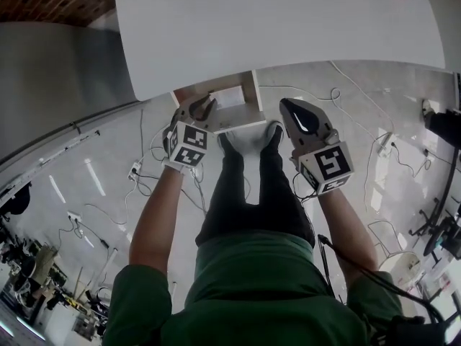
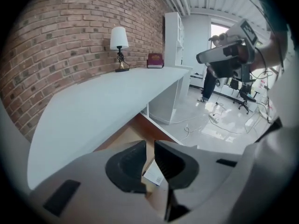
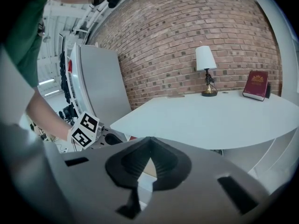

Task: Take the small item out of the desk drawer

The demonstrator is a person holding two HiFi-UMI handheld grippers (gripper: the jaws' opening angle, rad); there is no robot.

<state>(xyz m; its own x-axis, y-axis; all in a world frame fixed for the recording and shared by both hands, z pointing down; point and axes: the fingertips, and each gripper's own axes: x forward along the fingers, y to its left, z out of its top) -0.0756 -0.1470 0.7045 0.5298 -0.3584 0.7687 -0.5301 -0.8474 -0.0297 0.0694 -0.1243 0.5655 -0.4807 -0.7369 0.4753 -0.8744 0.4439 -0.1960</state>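
Observation:
The wooden desk drawer (image 1: 253, 96) stands pulled out under the white desk top (image 1: 288, 27). My left gripper (image 1: 202, 109) hangs over the drawer's front left corner. In the left gripper view its jaws (image 2: 149, 160) stand a narrow gap apart. A small white item with a printed code (image 2: 153, 174) shows through the lower end of that gap, partly behind the right jaw. Whether the pads touch it is unclear. My right gripper (image 1: 305, 118) is just right of the drawer, shut with nothing in it (image 3: 149, 143).
A table lamp (image 3: 206, 69) and a dark red book (image 3: 257, 85) stand at the desk's far side by the brick wall. Cables and power strips (image 1: 135, 170) lie on the pale floor. My legs and shoes (image 1: 248, 139) are right in front of the drawer.

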